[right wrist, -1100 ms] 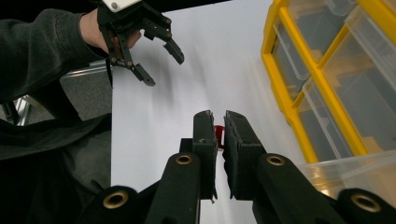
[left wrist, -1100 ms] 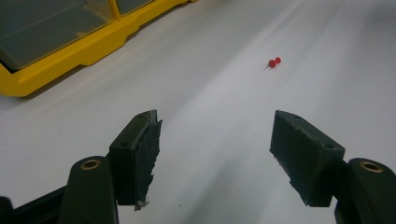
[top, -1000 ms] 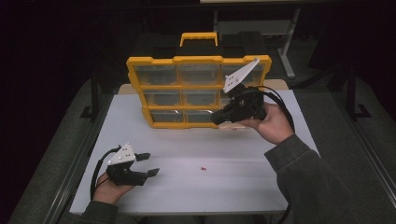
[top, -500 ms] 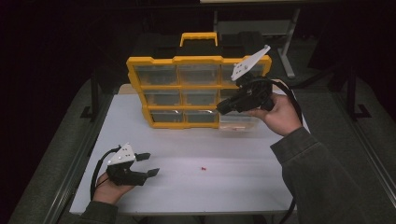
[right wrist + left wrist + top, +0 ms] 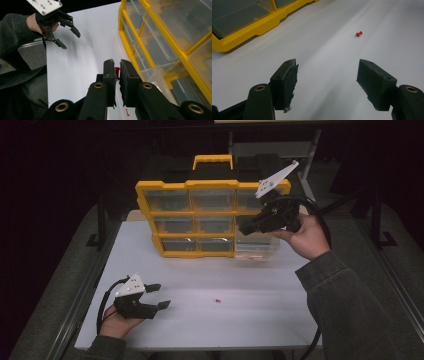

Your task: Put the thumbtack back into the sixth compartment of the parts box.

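Right gripper (image 5: 246, 227) pinches red pin (image 5: 117, 70) beside yellow organizer (image 5: 200, 215); left gripper (image 5: 159, 296) jaws spread, resting near table (image 5: 250, 320) edge.

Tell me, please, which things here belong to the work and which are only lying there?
In the work: right gripper, small red item between its jaws, yellow organizer, pulled-out clear drawer.
Lying about: red pushpin, left gripper open, resting.

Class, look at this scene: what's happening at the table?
A person works two grippers beside a yellow parts organizer standing on a white table. The right gripper, near a pulled-out clear drawer, has its jaws nearly shut with something small and red between them. The left gripper rests open short of a red pushpin.
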{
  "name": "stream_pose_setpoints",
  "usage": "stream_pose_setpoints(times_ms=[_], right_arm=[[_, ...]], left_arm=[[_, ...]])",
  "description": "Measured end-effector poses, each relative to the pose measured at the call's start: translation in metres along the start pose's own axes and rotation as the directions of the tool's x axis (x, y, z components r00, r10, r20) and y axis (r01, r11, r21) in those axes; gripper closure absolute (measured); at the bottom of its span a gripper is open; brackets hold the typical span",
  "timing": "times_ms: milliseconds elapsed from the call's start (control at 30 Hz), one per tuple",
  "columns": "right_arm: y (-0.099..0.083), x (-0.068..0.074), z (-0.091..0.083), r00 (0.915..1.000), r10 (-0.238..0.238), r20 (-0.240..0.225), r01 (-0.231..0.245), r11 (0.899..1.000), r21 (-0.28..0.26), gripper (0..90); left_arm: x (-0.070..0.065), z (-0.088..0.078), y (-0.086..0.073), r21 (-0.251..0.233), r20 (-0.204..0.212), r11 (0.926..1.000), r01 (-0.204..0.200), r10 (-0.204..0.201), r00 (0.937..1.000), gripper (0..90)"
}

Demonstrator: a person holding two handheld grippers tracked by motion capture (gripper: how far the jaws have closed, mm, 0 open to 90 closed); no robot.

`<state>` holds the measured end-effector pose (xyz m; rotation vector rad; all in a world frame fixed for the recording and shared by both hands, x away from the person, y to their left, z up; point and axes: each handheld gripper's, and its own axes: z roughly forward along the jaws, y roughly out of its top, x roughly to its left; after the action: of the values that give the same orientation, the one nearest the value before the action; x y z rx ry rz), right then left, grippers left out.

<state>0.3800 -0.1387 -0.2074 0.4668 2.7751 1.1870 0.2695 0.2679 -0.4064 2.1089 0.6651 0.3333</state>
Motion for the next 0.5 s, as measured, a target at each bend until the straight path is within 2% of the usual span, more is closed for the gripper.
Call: stream_pose_setpoints(times_ms=[500], right_arm=[[-0.008, -0.015, -0.008, 0.9964, 0.075, 0.041, -0.075, 0.997, -0.002, 82.1]], left_arm=[[-0.001, 0.000, 0.001, -0.003, -0.007, 1.0000, 0.005, -0.005, 1.0000, 28.9]])
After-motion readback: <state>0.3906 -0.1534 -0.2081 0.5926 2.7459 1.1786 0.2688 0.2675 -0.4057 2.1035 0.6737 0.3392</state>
